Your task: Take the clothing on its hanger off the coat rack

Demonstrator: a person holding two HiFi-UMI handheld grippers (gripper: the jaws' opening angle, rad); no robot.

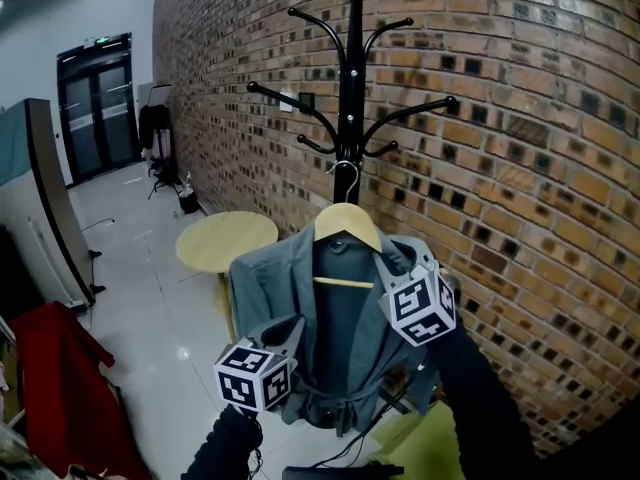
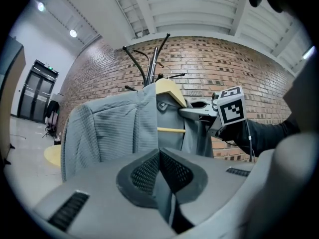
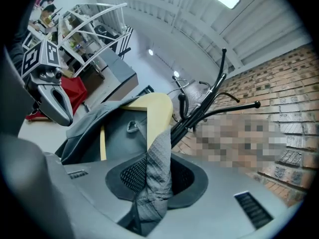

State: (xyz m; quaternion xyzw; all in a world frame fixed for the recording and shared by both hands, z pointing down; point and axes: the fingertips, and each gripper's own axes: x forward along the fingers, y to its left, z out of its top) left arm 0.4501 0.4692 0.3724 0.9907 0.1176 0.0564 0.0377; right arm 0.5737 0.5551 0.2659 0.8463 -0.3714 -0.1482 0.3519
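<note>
A grey jacket [image 1: 290,308] hangs on a wooden hanger [image 1: 347,224], whose metal hook sits against the pole of the black coat rack [image 1: 351,78]. My left gripper [image 1: 288,340] is shut on the jacket's left front edge. In the left gripper view the fabric [image 2: 107,128] runs down between the closed pads [image 2: 144,172]. My right gripper [image 1: 404,280] is shut on the right shoulder or collar fabric. In the right gripper view a fold of that cloth [image 3: 158,158] is pinched between the pads, just below the hanger's [image 3: 158,114] end, with the rack [image 3: 212,101] behind it.
A brick wall [image 1: 520,148] stands right behind the rack. A round yellow table [image 1: 226,239] is to the left of the jacket. Red cloth [image 1: 60,383] lies at the lower left beside a grey partition [image 1: 40,203]. Cables and a yellow-green surface [image 1: 430,440] are below.
</note>
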